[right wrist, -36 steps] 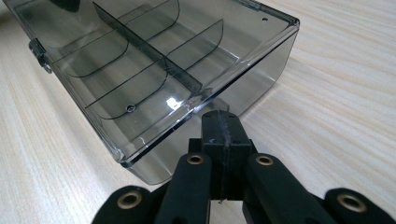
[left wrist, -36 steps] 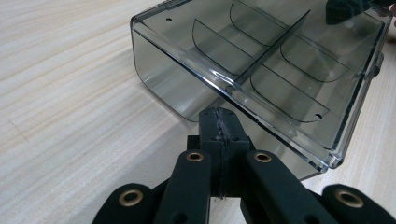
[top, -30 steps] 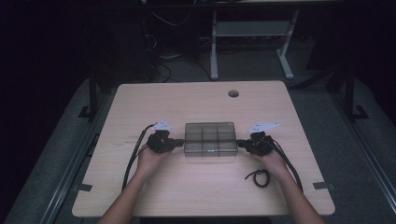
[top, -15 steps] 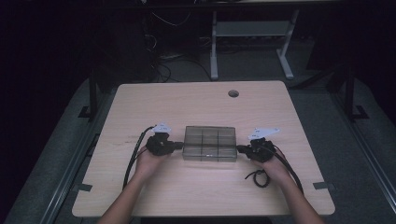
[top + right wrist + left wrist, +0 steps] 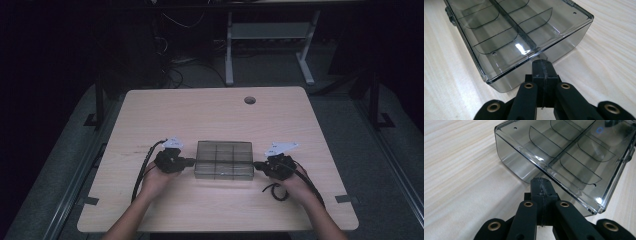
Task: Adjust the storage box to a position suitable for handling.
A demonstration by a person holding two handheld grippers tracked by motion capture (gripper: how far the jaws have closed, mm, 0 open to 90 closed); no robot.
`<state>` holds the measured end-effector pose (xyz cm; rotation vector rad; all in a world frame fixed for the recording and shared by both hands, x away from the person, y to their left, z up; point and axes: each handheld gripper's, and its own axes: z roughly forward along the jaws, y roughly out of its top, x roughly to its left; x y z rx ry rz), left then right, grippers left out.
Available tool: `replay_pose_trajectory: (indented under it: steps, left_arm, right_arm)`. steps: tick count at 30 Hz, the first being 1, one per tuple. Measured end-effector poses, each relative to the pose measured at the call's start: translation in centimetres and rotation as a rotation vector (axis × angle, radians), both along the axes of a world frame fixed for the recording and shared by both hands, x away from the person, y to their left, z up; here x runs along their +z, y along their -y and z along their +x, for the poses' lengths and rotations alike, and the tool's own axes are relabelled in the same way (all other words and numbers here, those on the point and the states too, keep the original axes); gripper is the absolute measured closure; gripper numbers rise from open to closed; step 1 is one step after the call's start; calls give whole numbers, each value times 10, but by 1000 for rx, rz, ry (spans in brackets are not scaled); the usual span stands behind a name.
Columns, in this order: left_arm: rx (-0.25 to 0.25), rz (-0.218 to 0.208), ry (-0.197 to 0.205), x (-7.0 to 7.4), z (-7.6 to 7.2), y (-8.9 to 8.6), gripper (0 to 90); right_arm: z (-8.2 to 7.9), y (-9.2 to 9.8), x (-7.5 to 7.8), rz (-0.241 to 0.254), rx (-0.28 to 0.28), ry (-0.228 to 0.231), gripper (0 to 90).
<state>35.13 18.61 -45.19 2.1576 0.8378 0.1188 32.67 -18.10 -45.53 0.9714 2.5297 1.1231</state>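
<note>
Two clenched grippers, left gripper [image 5: 191,161] and right gripper [image 5: 256,165], flank one six-compartment box [image 5: 223,159].

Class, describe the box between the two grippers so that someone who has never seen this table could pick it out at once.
Start at the pale wooden table; near its front edge, midway between the left gripper and the right gripper, lies the organiser box. It is flat, rectangular, smoky see-through plastic, divided into compartments under a closed lid. Everything else nearby is black or grey.

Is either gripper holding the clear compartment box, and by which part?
Neither: left gripper and right gripper are shut empty, tips at the box's opposite ends.
</note>
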Motion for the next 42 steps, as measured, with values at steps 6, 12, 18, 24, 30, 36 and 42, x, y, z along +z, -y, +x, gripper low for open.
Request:
replay_pose_trajectory:
  steps: [6,12,18,24,30,36,42]
  left_arm:
    - [-8,0,0,0,-12,1,900]
    - [-21,10,3,1,-24,2,900]
    - [-34,14,-3,2,-36,1,900]
    - [-47,21,-4,3,-46,0,899]
    - [-60,20,-12,3,-59,-1,900]
    - [-65,19,-20,4,-68,0,899]
    - [-78,26,-27,4,-75,-1,899]
  right_arm:
    - [-7,1,1,-8,2,-1,898]
    - [-17,3,0,1,14,-3,898]
    - [-27,3,0,7,18,-7,898]
    - [-35,5,-1,20,25,-13,898]
    - [-47,6,-1,26,40,-17,898]
    - [-61,8,-1,34,53,-18,898]
    - [-71,8,-1,42,62,-30,898]
